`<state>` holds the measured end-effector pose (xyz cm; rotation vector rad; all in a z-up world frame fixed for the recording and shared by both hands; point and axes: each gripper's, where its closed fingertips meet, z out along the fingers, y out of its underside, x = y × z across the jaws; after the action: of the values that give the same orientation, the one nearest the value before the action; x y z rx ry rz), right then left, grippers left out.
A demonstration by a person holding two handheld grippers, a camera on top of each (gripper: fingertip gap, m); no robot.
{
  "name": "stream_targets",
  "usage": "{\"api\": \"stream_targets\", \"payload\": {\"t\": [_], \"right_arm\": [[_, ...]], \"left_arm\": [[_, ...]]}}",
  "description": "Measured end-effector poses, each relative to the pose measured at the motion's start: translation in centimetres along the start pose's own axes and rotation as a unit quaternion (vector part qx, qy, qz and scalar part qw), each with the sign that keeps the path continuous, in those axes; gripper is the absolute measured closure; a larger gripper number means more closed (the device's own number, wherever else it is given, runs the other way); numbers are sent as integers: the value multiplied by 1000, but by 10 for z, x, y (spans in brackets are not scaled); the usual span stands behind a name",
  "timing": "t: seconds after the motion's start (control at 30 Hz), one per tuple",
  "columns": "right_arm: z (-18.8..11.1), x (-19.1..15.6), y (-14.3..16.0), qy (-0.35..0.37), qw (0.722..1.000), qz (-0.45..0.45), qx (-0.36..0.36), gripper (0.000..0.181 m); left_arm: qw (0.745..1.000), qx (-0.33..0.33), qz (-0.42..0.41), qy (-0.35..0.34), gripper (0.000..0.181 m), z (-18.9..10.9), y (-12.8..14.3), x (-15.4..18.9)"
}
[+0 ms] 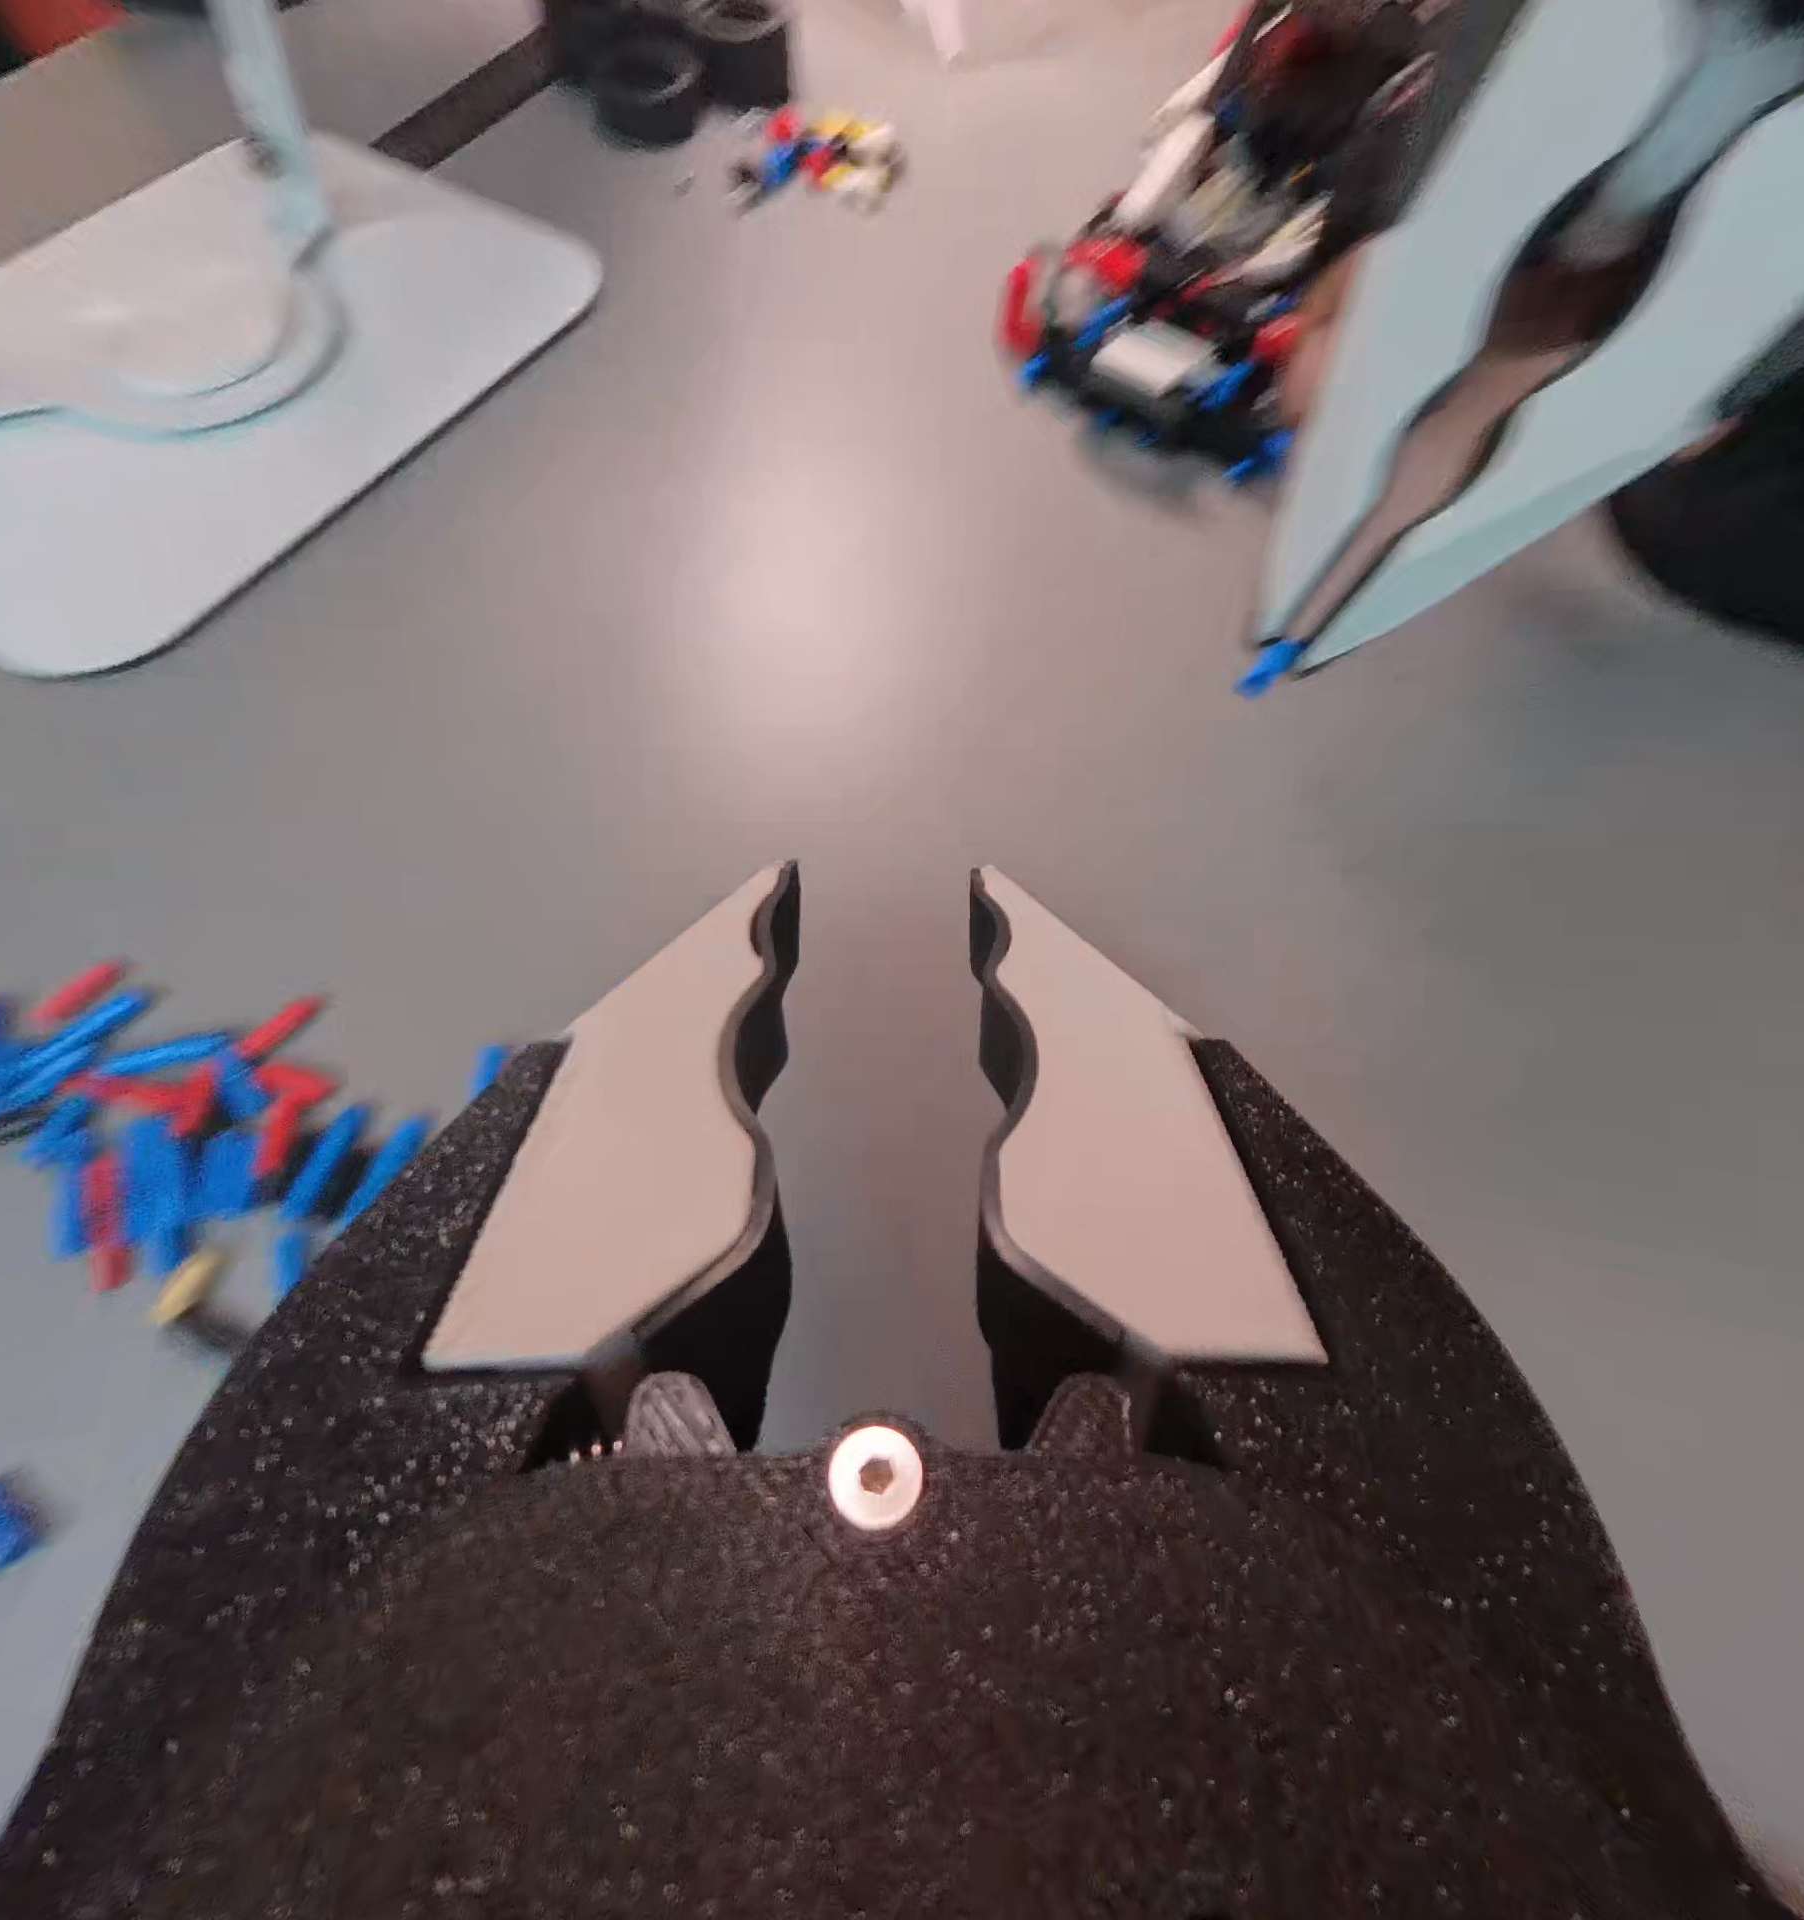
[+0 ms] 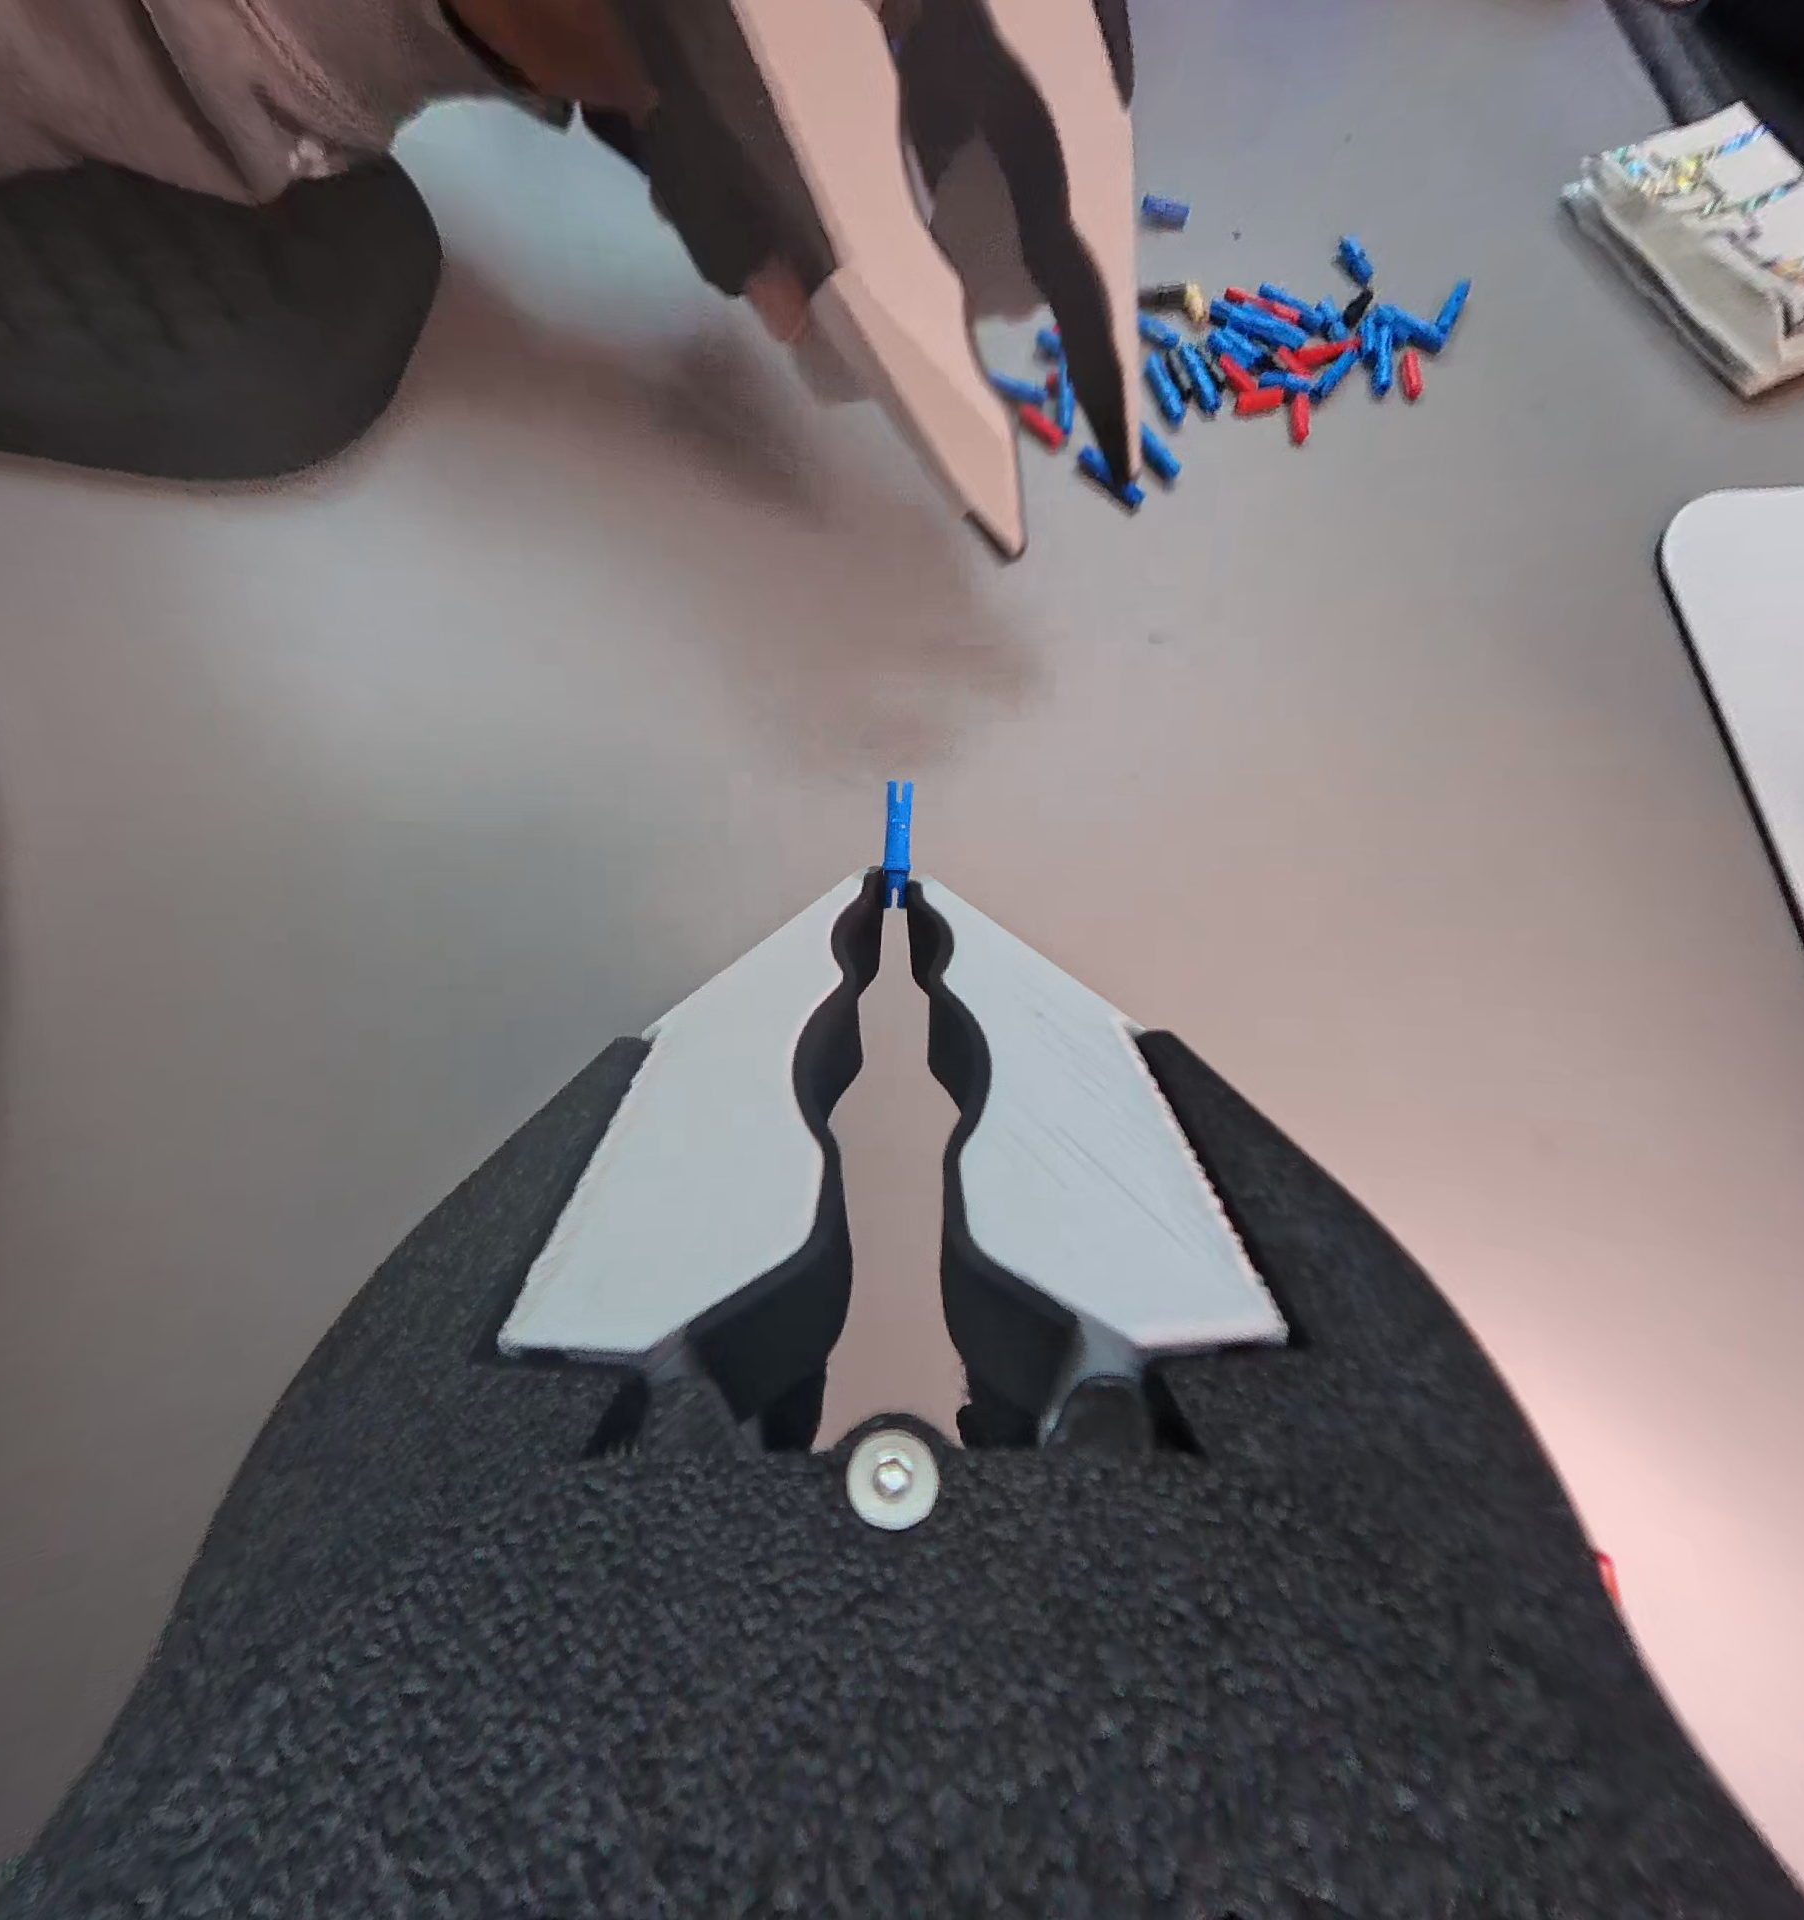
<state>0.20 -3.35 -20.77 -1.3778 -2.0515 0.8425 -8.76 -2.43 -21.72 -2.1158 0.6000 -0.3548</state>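
Observation:
My right gripper (image 2: 893,883) is shut on a small blue pin (image 2: 896,836) that sticks out past its tips, held above the grey table. It also shows in the left wrist view (image 1: 1282,644) at the upper right, with the blue pin (image 1: 1267,665) at its tips. My left gripper (image 1: 884,883) is open and empty above bare table; in the right wrist view (image 2: 1069,514) it hangs over the near edge of a pile of blue and red pins (image 2: 1262,348). That pile (image 1: 150,1112) lies at the left in the left wrist view.
A half-built brick vehicle (image 1: 1178,301) in red, blue, black and white stands at the back right. A small heap of mixed pieces (image 1: 825,156) and black tyres (image 1: 659,83) lie behind. A pale stand base (image 1: 202,416) sits left. A folded booklet (image 2: 1729,260) lies far right.

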Motion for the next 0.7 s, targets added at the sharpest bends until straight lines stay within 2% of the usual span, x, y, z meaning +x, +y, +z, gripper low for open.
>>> {"api": "stream_targets", "payload": {"t": [0.03,0.1,0.17,0.3,0.6,0.7], "right_arm": [[0,0,-5,7,1000,-10,9,178],[1,-6,-12,8,999,-34,20,178],[2,-11,-17,9,998,-52,26,178],[5,-17,-17,11,997,-73,17,178],[5,-22,-18,-1,996,-84,21,178],[3,-15,-16,17,996,-82,17,177]], "left_arm": [[997,31,-16,65,153,0,-12,25],[984,64,-39,160,150,0,-27,63],[980,57,-25,187,153,4,-28,83],[982,41,19,181,171,10,-25,93],[981,39,23,191,178,5,-22,96],[985,38,25,165,178,5,-22,86]]}}
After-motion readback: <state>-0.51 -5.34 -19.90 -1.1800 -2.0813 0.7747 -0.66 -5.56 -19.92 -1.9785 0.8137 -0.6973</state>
